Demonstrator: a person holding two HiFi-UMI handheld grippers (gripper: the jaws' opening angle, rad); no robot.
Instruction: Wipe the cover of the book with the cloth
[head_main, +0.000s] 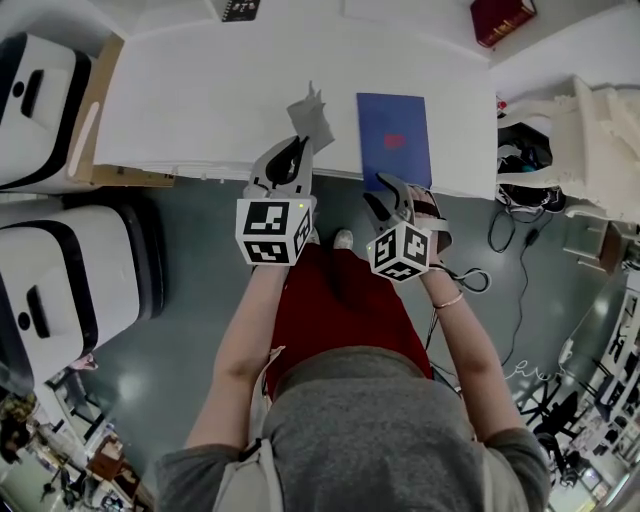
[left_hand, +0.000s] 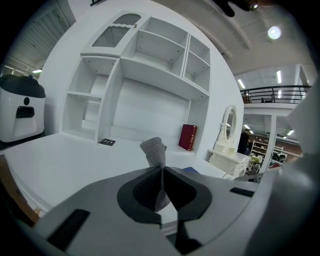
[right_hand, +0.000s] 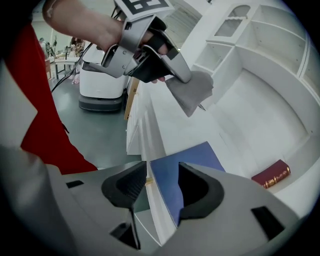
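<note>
A blue book (head_main: 394, 140) lies flat near the front edge of the white table (head_main: 200, 100). My left gripper (head_main: 292, 158) is shut on a grey cloth (head_main: 311, 118), which sticks up from its jaws just left of the book. In the left gripper view the cloth (left_hand: 156, 150) is pinched between the jaws of the left gripper (left_hand: 161, 190). My right gripper (head_main: 388, 196) is open at the book's near edge. In the right gripper view the book (right_hand: 192, 165) shows in the gap of the right gripper (right_hand: 162, 187), and no pad presses on it. The cloth (right_hand: 192, 92) hangs above.
A dark red book (head_main: 502, 18) stands at the table's far right back. A small black card (head_main: 240, 10) lies at the back. Two white machines (head_main: 80, 270) stand on the floor to the left. A white dresser (head_main: 590, 140) and cables (head_main: 520, 230) are on the right.
</note>
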